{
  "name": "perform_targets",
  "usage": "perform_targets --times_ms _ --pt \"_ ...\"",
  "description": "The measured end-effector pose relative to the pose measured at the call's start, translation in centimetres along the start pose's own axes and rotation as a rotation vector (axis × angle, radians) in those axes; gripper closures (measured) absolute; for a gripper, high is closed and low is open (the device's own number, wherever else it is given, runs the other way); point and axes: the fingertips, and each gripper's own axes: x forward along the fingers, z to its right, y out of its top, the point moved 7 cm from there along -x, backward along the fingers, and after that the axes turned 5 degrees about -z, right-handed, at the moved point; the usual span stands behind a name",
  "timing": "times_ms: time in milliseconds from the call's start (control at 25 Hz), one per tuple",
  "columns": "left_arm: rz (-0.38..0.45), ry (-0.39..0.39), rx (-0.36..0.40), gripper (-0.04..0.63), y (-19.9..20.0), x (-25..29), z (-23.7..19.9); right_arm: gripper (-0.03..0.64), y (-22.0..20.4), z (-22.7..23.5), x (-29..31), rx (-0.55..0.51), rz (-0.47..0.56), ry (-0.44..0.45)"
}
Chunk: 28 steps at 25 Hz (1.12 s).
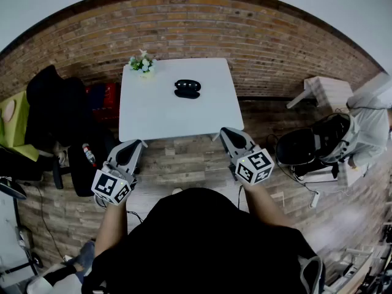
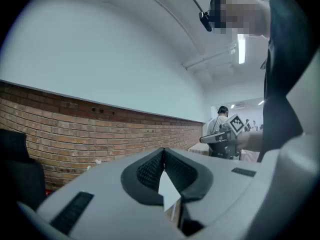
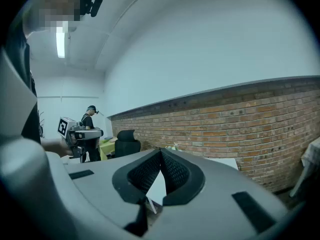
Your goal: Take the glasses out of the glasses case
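Observation:
A black glasses case [image 1: 187, 89] lies shut on the far half of the white table [image 1: 153, 112] in the head view. My left gripper [image 1: 136, 144] hovers over the floor just short of the table's near left corner, jaws shut with nothing between them. My right gripper [image 1: 225, 131] hangs at the near right corner, also shut and empty. In the left gripper view the left gripper [image 2: 163, 152] has its pads pressed together at the tips, and the right gripper view shows the right gripper [image 3: 160, 153] the same. The glasses are hidden.
A small flower pot [image 1: 142, 62] stands at the table's far left corner. A black chair [image 1: 52, 106] and a red box [image 1: 104, 95] are left of the table. A brick wall [image 1: 184, 29] runs behind. A white stool [image 1: 327, 90] and a person [image 1: 370, 121] are to the right.

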Motion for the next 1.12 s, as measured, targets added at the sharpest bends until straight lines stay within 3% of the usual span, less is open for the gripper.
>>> perform_targets --times_ms 400,600,1120 --pt "-0.003 -0.016 0.034 0.584 0.0 -1.6 -3.4 0.598 -0.1 -1.6 2.8 0.012 -0.022 -0.010" --pt "-0.008 0.019 0.002 0.584 -0.5 -3.1 -4.8 0.599 -0.6 -2.2 3.5 0.023 -0.034 -0.012" --pt "-0.040 0.044 -0.010 0.584 -0.7 -1.9 -6.5 0.600 0.1 1.5 6.1 0.044 -0.015 -0.054"
